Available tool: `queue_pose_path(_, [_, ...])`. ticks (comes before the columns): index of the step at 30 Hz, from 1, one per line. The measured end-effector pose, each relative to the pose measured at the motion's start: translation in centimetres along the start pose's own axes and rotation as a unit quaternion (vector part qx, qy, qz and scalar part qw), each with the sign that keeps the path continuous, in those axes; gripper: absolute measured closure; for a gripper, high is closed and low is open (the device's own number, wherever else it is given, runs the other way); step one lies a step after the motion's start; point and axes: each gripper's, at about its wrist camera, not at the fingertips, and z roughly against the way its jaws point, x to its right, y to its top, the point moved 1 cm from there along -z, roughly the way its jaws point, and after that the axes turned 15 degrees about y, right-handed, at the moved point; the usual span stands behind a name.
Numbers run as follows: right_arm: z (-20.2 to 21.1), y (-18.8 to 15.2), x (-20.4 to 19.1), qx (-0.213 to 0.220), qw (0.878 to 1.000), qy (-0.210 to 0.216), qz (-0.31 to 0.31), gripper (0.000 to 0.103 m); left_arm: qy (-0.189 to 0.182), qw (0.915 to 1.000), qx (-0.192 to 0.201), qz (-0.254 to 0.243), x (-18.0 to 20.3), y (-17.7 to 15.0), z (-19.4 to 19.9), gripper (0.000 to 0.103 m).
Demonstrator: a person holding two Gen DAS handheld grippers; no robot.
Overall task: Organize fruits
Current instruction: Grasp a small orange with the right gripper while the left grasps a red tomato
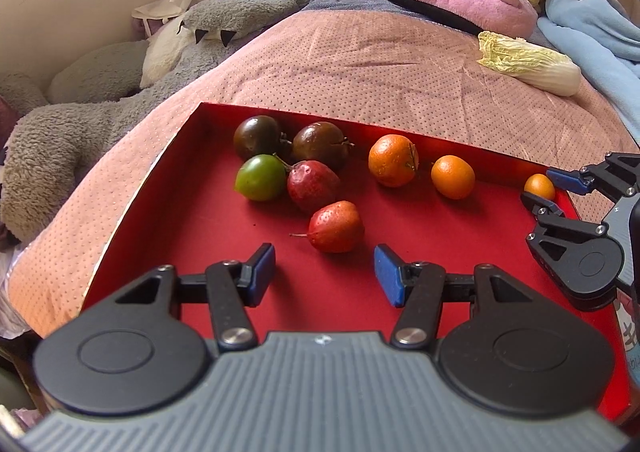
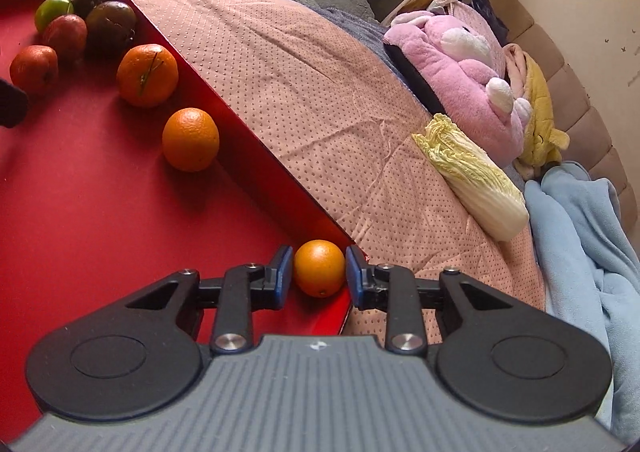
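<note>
**A:** While our right gripper sits in the far corner of the red tray, what do we have in it?

**B:** We have the small orange. The blue pads are squeezed on both of its sides, so we are pinching it. It looks like it still rests on the tray floor, tucked against the wall.

**A:** And our left gripper?

**B:** Its fingers are spread apart with nothing in them. It hovers just in front of the red fruit but does not touch it.

**A:** Where are the other fruits?

**B:** Two more oranges, the big orange and the middle orange, sit along the back wall. The dark fruits, the green fruit and another red one are bunched together at the other end.

**A:** So which step are we on?

**B:** We think we are grabbing the last orange so it can join its friends.

**A:** What comes next?

**B:** We should lift it up over the corner, not drag it, then carry it toward the middle orange and set it down beside it. It is round, so we must let go gently or it may roll away.
</note>
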Motion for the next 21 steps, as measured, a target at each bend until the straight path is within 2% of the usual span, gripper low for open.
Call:
queue_pose_path(2, [0.5, -0.1, 0.5, 0.011, 1.000, 0.013, -0.021, 0.070, 0.000, 1.0000, 0.001, -0.001, 0.0, 0.0, 0.0, 0.046])
queue_pose_path(4, [1.6, -0.2, 1.4, 0.023, 0.996, 0.051, -0.075, 0.070, -0.001, 1.0000, 0.003, -0.001, 0.0, 0.0, -0.1, 0.046])
queue_pose_path(5, [2.2, -0.3, 2.0, 0.031, 0.990, 0.078, -0.109, 0.070, -0.002, 1.0000, 0.003, -0.001, 0.0, 0.0, -0.1, 0.046])
queue_pose_path(6, [2.8, -0.5, 2.5, 0.039, 0.980, 0.116, -0.154, 0.070, -0.003, 1.0000, 0.004, 0.000, 0.0, 0.0, -0.1, 0.046])
queue_pose_path(9, [3.8, -1.2, 3.0, 0.052, 0.956, 0.174, -0.230, 0.070, -0.002, 1.0000, 0.005, -0.006, 0.4, 0.4, -0.4, 0.046])
queue_pose_path(13, [4.3, -1.8, 2.7, 0.059, 0.951, 0.182, -0.245, 0.070, -0.004, 0.9999, -0.001, -0.012, 1.1, 1.2, -1.1, 0.045])
queue_pose_path(19, [4.4, -2.0, 2.7, 0.063, 0.947, 0.185, -0.255, 0.069, 0.017, 0.9997, 0.003, -0.016, 1.6, 1.2, -1.2, 0.048])
queue_pose_path(20, [4.4, -2.1, 2.8, 0.064, 0.946, 0.187, -0.258, 0.069, 0.021, 0.9996, 0.006, -0.019, 1.6, 1.1, -1.1, 0.056])
queue_pose_path(21, [4.5, -2.2, 2.9, 0.065, 0.944, 0.189, -0.262, 0.069, 0.025, 0.9994, 0.010, -0.023, 1.7, 1.0, -1.0, 0.057])
